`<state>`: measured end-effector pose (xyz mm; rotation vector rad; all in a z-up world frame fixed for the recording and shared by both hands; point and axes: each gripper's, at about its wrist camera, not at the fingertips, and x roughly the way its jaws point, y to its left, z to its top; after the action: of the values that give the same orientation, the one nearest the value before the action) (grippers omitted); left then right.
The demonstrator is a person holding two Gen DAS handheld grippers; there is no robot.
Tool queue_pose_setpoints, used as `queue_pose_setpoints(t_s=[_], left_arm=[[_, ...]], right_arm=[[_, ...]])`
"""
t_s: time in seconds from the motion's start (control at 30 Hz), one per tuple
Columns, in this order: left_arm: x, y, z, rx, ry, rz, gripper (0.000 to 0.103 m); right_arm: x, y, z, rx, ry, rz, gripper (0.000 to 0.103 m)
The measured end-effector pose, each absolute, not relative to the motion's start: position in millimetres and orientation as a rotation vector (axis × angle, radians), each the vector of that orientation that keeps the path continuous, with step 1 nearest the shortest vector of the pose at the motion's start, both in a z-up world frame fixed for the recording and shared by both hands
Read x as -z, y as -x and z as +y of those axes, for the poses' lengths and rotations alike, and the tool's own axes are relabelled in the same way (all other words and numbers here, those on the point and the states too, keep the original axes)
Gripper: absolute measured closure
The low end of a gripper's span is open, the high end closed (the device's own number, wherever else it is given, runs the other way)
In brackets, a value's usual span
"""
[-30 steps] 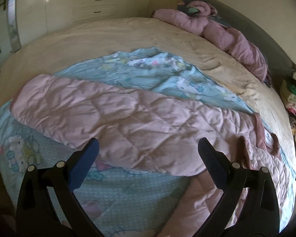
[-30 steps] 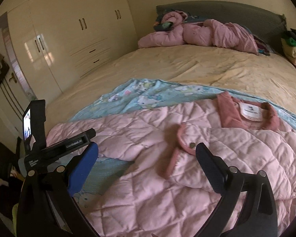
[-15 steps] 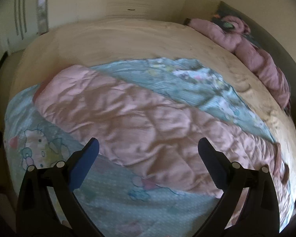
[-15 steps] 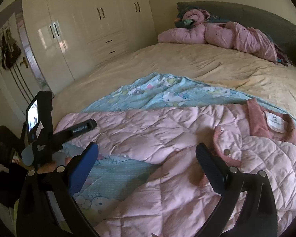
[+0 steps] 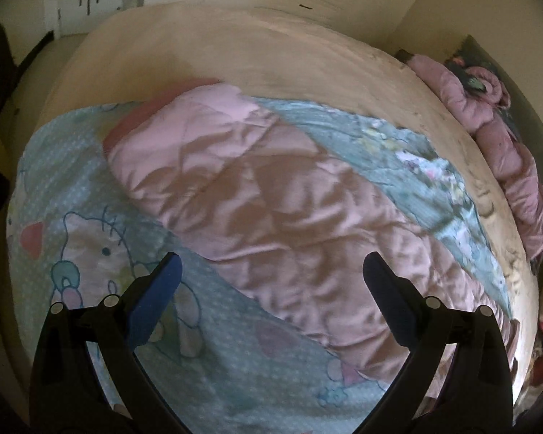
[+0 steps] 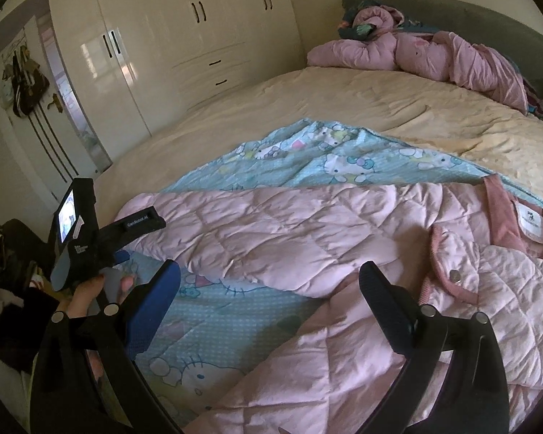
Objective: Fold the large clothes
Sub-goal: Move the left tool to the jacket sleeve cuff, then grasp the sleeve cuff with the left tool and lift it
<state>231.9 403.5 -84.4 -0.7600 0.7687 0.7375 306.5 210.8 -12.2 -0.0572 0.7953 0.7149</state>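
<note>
A pink quilted jacket (image 6: 344, 238) lies spread on a blue Hello Kitty blanket (image 6: 307, 159) on the bed. Its left sleeve (image 5: 271, 195) stretches out flat, with a darker pink cuff (image 5: 134, 119) at the far end. Its collar with a white label (image 6: 528, 217) is at the right. My left gripper (image 5: 271, 275) is open and empty, above the sleeve's near edge. It also shows in the right wrist view (image 6: 126, 231), held in a hand at the left. My right gripper (image 6: 269, 275) is open and empty, above the jacket's armpit area.
A bundle of pink clothes (image 6: 434, 58) lies at the grey headboard (image 6: 488, 25). The beige bedspread (image 6: 344, 108) covers the rest of the bed. White wardrobes (image 6: 199, 36) stand beyond the bed's left side. Dark bags (image 6: 7, 249) sit on the floor at the left.
My left gripper has swung left along the sleeve, so the cuff end now shows. My right gripper has shifted a little left and nearer the jacket. Both stayed open.
</note>
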Motion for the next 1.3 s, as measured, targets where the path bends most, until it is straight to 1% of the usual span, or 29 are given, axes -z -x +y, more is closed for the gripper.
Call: queue_pose_setpoints(t_s=[0.27, 0.53, 0.6, 0.63, 0.67, 0.7, 0.77, 1.03, 1.3], left_arm=[[110, -236, 432, -0.747, 0.803, 0.789, 0.009], [113, -246, 453, -0.751, 0.751, 0.715, 0.010], [109, -247, 454, -0.738, 0.721, 0.699, 0.026], [106, -247, 454, -0.732, 0.709, 0.692, 0.041], [101, -246, 454, -0.721, 0.691, 0.676, 0.053], [96, -245, 453, -0.710, 0.675, 0.662, 0.060], [81, -241, 452, -0.678, 0.640, 0.621, 0.087], [36, -230, 433, -0.568, 0.606, 0.507, 0.089], [-15, -220, 398, -0.474, 0.563, 0.386, 0.091]], right_arm=[[27, -307, 219, -0.741, 0.048, 0.829, 0.005], [29, -312, 195, -0.713, -0.035, 0.859, 0.005], [27, -311, 185, -0.696, -0.048, 0.851, 0.005], [26, -310, 180, -0.686, -0.051, 0.847, 0.005], [25, -309, 175, -0.677, -0.054, 0.845, 0.005], [25, -308, 171, -0.670, -0.058, 0.844, 0.005], [24, -306, 159, -0.653, -0.070, 0.844, 0.005], [10, -290, 114, -0.609, -0.138, 0.828, 0.005], [-2, -277, 68, -0.538, -0.179, 0.791, 0.005]])
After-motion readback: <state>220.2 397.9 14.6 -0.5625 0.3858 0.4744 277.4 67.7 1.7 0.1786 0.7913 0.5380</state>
